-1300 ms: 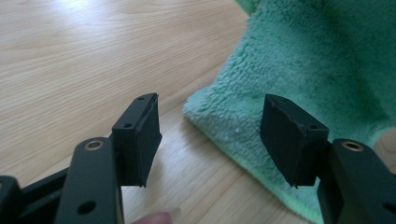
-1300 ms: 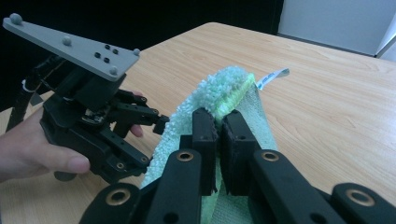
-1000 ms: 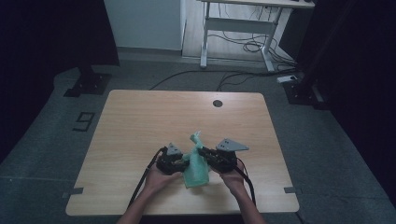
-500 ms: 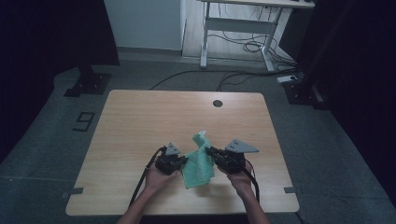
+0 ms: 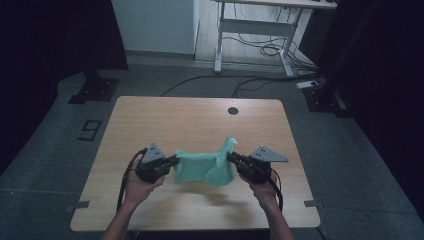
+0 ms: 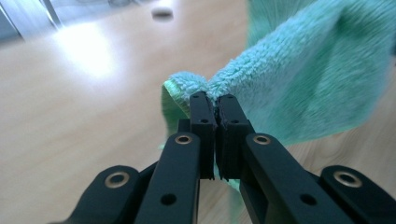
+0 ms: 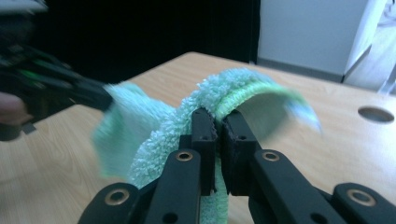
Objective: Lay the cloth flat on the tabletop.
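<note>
One green cloth [image 5: 205, 167] hangs above the near half of the desk [image 5: 165, 120], stretched between two claws. Its long axis runs sideways: the left claw [image 5: 172, 161] pinches its left edge, jaws clamped tight on the pile, and the right claw [image 5: 231, 157] grips its right edge likewise. A loose corner rises beside the right claw. Each claw sits equally close to the cloth; spreading further likely tautens it.
</note>
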Action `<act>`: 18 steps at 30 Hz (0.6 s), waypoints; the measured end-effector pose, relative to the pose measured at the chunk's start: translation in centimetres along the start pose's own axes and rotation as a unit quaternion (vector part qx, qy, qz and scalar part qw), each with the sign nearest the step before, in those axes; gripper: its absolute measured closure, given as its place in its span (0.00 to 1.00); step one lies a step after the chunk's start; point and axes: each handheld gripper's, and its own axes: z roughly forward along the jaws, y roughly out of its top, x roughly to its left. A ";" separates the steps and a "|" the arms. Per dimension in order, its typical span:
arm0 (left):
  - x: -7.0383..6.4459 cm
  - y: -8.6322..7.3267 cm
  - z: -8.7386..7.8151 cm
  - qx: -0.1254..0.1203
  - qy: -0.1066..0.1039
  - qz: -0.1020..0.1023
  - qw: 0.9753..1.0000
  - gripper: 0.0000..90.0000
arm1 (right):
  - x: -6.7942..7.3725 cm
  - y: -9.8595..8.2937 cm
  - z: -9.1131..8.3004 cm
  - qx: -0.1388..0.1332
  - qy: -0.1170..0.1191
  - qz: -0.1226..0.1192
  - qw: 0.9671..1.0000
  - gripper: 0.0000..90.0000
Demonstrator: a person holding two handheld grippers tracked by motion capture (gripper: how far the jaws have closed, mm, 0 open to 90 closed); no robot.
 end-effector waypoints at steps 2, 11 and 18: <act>0.1 0.3 -0.6 -0.007 0.002 -0.001 1.000 0.96 | 0.0 0.2 0.3 -0.003 0.000 -0.002 1.000 0.94; 1.7 -5.4 4.5 0.118 -0.029 -0.048 0.991 0.90 | -3.4 -4.2 3.5 0.127 -0.065 0.052 0.988 0.66; 1.5 -5.9 4.4 0.099 -0.036 -0.051 0.993 0.62 | -3.4 -5.6 3.1 0.137 -0.065 0.055 0.987 0.51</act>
